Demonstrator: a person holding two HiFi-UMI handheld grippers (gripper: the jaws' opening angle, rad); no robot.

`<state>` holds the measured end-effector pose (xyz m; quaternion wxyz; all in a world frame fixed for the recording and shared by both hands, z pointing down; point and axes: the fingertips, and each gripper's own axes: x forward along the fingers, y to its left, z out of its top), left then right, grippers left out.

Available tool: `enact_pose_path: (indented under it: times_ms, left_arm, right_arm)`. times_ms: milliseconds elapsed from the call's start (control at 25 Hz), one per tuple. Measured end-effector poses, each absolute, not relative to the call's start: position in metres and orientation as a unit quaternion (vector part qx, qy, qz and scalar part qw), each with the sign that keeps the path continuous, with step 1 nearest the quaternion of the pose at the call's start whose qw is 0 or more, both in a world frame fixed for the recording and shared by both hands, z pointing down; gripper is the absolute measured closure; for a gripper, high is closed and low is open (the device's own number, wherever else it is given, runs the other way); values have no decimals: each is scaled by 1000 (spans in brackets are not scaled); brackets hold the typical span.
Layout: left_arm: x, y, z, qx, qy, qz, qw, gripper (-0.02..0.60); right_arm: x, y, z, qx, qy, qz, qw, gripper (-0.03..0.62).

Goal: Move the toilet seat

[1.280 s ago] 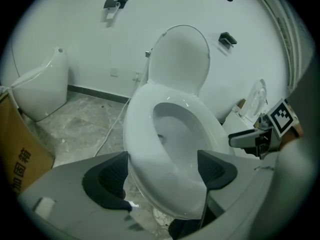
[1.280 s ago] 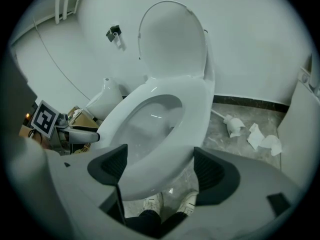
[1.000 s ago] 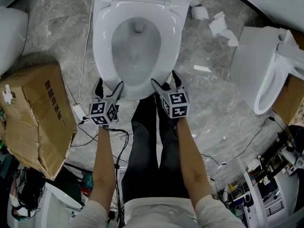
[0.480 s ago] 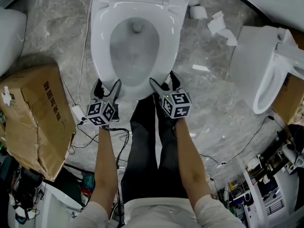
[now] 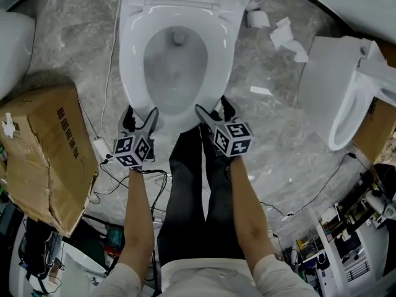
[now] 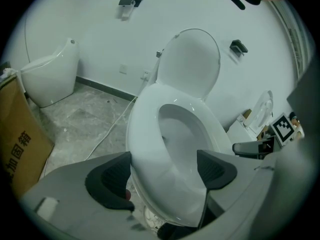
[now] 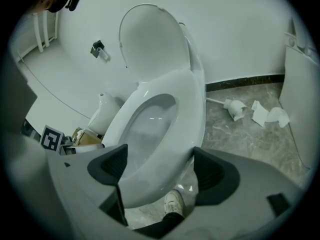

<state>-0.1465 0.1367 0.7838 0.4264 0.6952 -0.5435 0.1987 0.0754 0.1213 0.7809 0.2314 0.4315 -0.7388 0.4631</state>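
cardboard box point(image 5: 43, 141) sits outboard of the left gripper point(image 5: 141, 117); left fingers point(image 6: 107, 179) spread, straddling the front-left rim of the toilet seat point(image 5: 133, 54); seat is down on the bowl, lid point(image 6: 192, 64) upright beyond the fingertips; right gripper point(image 5: 213, 107) fingers point(image 7: 210, 171) also spread, front-right rim between them; pad contact unclear on both; shoe point(image 7: 175, 204) below the right fingers

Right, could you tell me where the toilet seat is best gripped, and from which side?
Take its front rim, from the front: the toilet seat lies flat, hinged at the back under the raised lid, so the front edge is free. The left gripper and right gripper straddle it there, jaws open.
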Motion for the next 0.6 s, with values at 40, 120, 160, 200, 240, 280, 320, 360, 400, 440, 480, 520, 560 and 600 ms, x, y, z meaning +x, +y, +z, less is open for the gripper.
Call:
enact_pose_path:
  times_ms: [40, 120, 160, 200, 240, 280, 320, 360, 400, 440, 480, 520, 560, 600]
  left_arm:
    - [-146, 137, 783, 695, -544, 200, 424, 170]
    - [-145, 138, 780, 696, -546, 201, 421, 170]
    - [-145, 138, 779, 696, -546, 202, 420, 170]
    - [-144, 139, 778, 696, -546, 203, 419, 170]
    - [-144, 139, 778, 697, -546, 203, 418, 170]
    - [-144, 139, 777, 697, -546, 203, 418, 170]
    - [-143, 139, 776, 697, -546, 203, 418, 170]
    - [-143, 139, 776, 697, -546, 203, 417, 170]
    - [-143, 139, 775, 697, -547, 202, 417, 170]
    - [-143, 139, 775, 698, -547, 201, 417, 170]
    - [-143, 139, 774, 697, -548, 198, 418, 170]
    - [-143, 139, 773, 696, -549, 195, 420, 170]
    - [-143, 139, 773, 696, -550, 191, 422, 170]
    - [-143, 139, 773, 695, -550, 188, 423, 170]
  right_arm:
    - [76, 121, 781, 431, -739, 464, 232, 175]
    - [76, 122, 781, 430, -738, 466, 232, 175]
    - [76, 122, 781, 430, -737, 467, 232, 175]
    - [77, 121, 781, 430, -737, 467, 231, 175]
    - [77, 121, 780, 430, -737, 468, 231, 175]
    - [77, 121, 780, 431, -737, 468, 230, 175]
    - [77, 120, 780, 431, -736, 469, 229, 175]
    - [77, 120, 780, 431, -736, 470, 228, 175]
    - [77, 120, 780, 431, -735, 471, 226, 175]
    - [77, 120, 780, 432, -735, 473, 224, 175]
    - [77, 120, 779, 432, -734, 475, 221, 175]
    - [77, 119, 778, 433, -733, 478, 218, 175]
    - [77, 119, 777, 433, -732, 481, 214, 175]
    - [77, 119, 776, 434, -730, 484, 210, 175]
